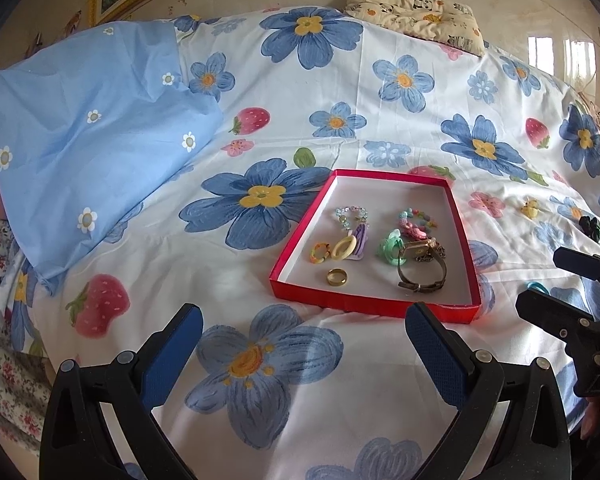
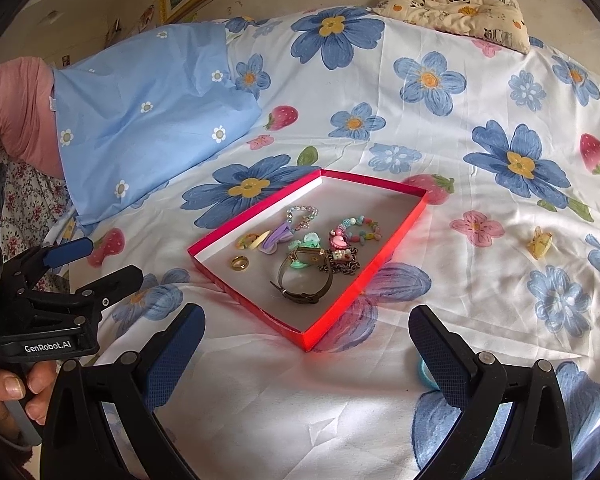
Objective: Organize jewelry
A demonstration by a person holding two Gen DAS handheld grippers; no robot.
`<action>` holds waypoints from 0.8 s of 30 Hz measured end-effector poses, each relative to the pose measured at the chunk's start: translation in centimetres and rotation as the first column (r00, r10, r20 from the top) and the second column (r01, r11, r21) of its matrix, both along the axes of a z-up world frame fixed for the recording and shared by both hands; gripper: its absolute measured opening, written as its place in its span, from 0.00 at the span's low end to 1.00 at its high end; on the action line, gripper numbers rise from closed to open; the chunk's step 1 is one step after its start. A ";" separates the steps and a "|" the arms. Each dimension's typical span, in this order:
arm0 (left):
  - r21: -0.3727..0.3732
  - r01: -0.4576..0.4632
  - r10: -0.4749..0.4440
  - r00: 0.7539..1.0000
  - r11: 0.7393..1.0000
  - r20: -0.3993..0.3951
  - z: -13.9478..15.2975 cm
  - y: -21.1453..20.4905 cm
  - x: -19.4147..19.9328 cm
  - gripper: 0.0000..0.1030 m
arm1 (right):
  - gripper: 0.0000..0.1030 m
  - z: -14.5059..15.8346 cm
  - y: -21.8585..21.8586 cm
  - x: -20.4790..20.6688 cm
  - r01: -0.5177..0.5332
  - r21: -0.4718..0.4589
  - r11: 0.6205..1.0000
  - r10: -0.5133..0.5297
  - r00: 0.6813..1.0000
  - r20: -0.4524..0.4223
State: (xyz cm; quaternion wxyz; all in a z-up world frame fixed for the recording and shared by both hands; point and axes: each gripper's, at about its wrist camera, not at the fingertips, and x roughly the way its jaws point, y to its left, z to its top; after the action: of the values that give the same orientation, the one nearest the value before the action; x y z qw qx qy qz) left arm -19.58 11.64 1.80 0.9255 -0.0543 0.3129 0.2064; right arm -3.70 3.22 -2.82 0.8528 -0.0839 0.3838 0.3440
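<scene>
Partly behind right tool: blue ring.

open bedsheet before red tray

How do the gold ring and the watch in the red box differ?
The gold ring is a small plain shiny band; the watch is far bigger, with a dull brownish buckled strap and a rectangular face. The ring lies flat and alone near the front wall; the watch's strap loop stands up, touching other pieces. Both sit inside the red box.
</scene>
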 end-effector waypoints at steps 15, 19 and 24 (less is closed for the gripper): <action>-0.006 0.002 -0.002 1.000 1.000 -0.006 -0.3 0.2 0.2 1.00 | 1.00 0.1 0.1 -0.3 -0.007 0.002 1.000 0.007 1.000 0.011; -0.005 0.002 -0.002 1.000 1.000 -0.005 -0.2 0.2 0.3 1.00 | 1.00 0.1 0.1 -0.3 -0.007 0.000 1.000 0.007 1.000 0.012; -0.002 0.002 -0.002 1.000 1.000 -0.007 -0.2 0.1 0.5 1.00 | 1.00 0.1 0.2 -0.3 -0.008 -0.001 1.000 0.008 1.000 0.008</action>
State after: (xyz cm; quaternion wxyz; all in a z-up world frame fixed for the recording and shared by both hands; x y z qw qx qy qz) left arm -19.11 11.71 1.58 0.9245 -0.0544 0.3166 0.2052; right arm -3.95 3.41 -2.76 0.8529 -0.0870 0.3803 0.3470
